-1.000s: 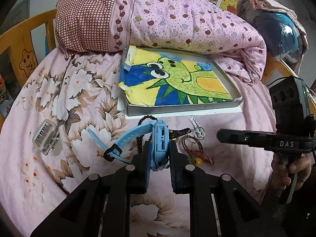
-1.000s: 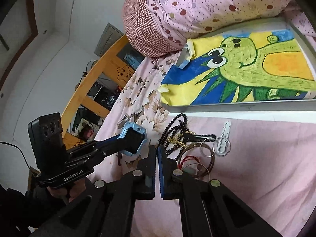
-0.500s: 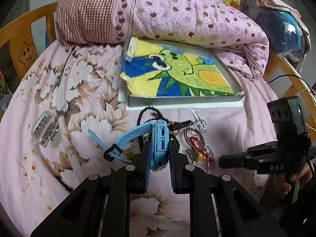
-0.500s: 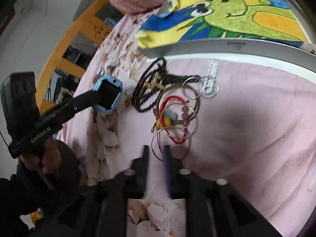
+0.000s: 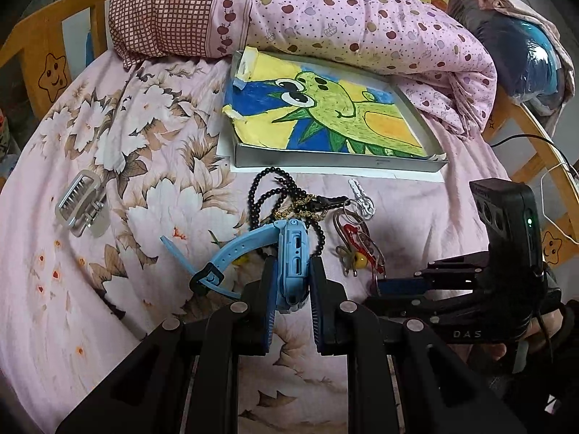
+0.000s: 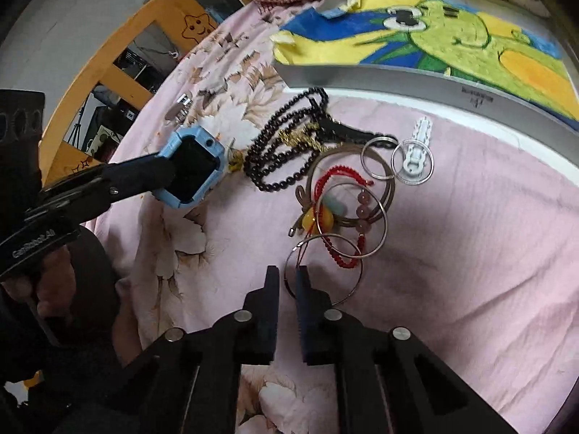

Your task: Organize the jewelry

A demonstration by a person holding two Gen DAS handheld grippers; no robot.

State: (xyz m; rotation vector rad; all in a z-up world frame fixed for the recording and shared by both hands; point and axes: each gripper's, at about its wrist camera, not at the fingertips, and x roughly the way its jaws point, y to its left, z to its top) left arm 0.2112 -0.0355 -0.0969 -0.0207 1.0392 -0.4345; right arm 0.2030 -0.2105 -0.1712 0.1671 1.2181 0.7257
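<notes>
R gripper (image 6: 287,276) dropped onto bangle (image 6: 323,270).

A: what's the left gripper (image 5: 292,282) doing?
B: clamped tight on the blue watch (image 5: 292,253), held level.
A: and the right gripper (image 6: 287,282)?
B: tilted down low, its 2 fingers (image 6: 269,300) nearly together around the thin wire ring (image 6: 323,269), a slim gap left.

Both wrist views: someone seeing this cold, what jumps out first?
The blue smartwatch clamped in the left gripper, held above the floral bedsheet. Next, the bright green dinosaur drawing lying in a shallow grey box by the pillows. Then the tangle of bangles and black beads, with the right gripper nearly closed around a thin silver bangle.
</notes>
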